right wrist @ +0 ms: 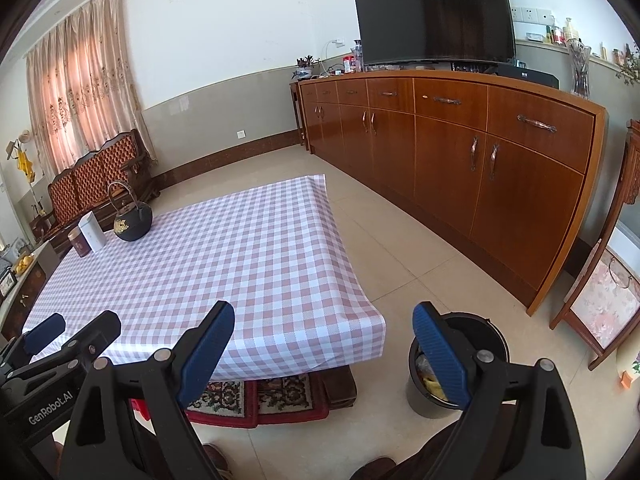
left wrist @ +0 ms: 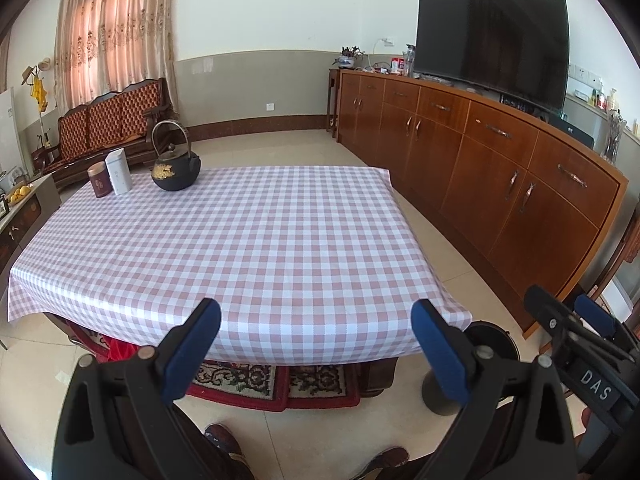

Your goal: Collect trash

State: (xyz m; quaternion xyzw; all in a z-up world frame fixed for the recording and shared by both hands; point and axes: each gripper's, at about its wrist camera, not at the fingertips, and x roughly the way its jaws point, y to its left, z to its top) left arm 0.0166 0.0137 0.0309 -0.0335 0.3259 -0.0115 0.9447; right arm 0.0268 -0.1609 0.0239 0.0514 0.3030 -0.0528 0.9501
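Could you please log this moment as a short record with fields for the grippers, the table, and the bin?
left gripper: open, empty, at the table's near edge
right gripper: open, empty, between table corner and bin
table: checked cloth; no loose trash visible
far corner: black teapot, white box, brown tin
trash bin: on the floor right of the table, open, holding yellowish waste

Tablecloth point(left wrist: 256, 248) mostly bare, teapot point(left wrist: 176, 170) and tins point(left wrist: 110, 178) far corner
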